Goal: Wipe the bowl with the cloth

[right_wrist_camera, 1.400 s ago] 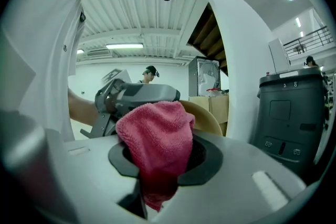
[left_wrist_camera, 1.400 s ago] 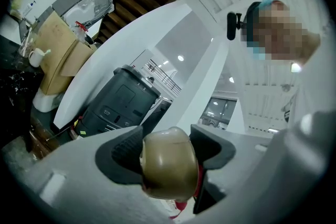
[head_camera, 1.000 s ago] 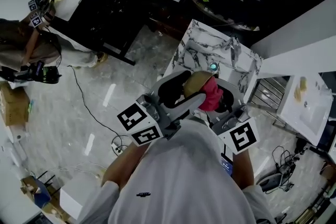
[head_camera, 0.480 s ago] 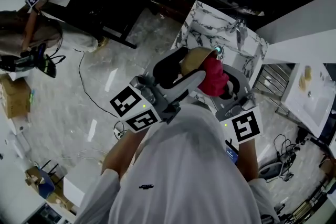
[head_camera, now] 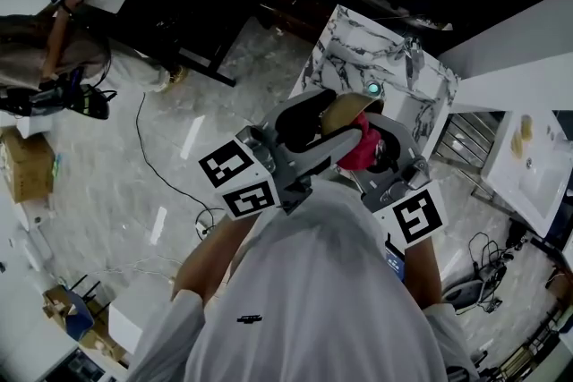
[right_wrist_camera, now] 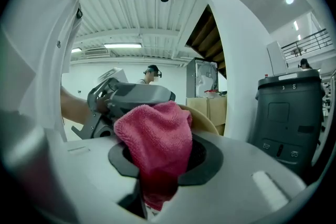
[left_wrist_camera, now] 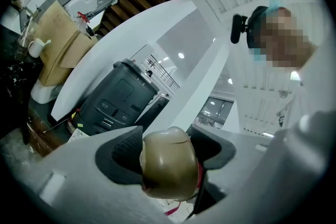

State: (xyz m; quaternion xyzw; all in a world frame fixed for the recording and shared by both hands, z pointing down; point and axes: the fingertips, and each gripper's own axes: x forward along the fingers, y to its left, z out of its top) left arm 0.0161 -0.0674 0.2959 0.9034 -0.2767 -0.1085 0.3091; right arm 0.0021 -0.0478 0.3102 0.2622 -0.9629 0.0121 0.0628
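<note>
A tan bowl (head_camera: 342, 114) is held up in front of the person, tipped on its side, with my left gripper (head_camera: 324, 137) shut on its rim. In the left gripper view the bowl (left_wrist_camera: 167, 165) fills the space between the jaws. My right gripper (head_camera: 376, 158) is shut on a pink cloth (head_camera: 360, 151), which presses against the bowl's inner side. The right gripper view shows the cloth (right_wrist_camera: 156, 139) bunched between the jaws, with the bowl's rim (right_wrist_camera: 207, 118) just behind it and the left gripper (right_wrist_camera: 126, 97) beyond.
Below the grippers stands a small marble-topped table (head_camera: 376, 76) with a small round teal thing (head_camera: 370, 89). A black desk (head_camera: 170, 4) lies at the upper left, a cable (head_camera: 143, 165) runs over the marble floor, and a white counter (head_camera: 528, 183) is at the right.
The bowl and cloth dropped slightly and drew closer to the person. The cloth shifted lower against the bowl.
</note>
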